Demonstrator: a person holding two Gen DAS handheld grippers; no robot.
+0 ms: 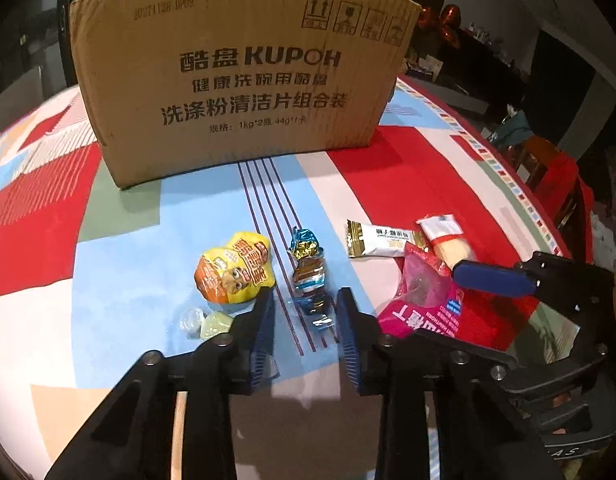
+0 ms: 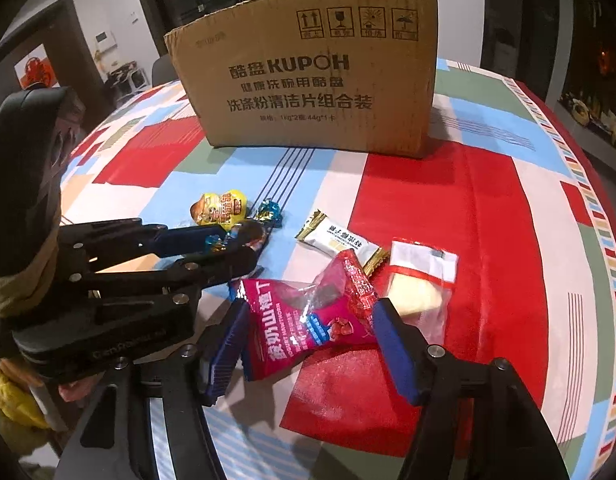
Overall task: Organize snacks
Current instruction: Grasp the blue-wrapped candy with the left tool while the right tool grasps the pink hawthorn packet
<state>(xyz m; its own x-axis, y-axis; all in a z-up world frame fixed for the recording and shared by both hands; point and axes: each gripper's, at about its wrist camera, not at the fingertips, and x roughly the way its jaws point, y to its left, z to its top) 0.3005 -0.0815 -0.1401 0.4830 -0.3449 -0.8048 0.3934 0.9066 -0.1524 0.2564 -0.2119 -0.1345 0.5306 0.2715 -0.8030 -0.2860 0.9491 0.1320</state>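
Both tongs are spread: the left gripper (image 1: 304, 308) straddles a string of blue-and-gold foil candies (image 1: 309, 276), and the right gripper (image 2: 308, 332) brackets a magenta plastic snack bag (image 2: 304, 320), neither clenched. Behind them stands a brown printed cardboard box (image 2: 308, 80) on the red-and-blue patchwork tablecloth (image 2: 487, 220).

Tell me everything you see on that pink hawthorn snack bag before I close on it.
The pink hawthorn bag is a glossy plastic pouch, magenta with white Chinese lettering, a small blue label and a red fruit picture; its upper part is clear with a red crimped edge. It looks sealed and lies flat and skewed on the patterned tablecloth. The open right gripper straddles it. Its top overlaps the white-and-gold bar and meets the clear white-snack packet.
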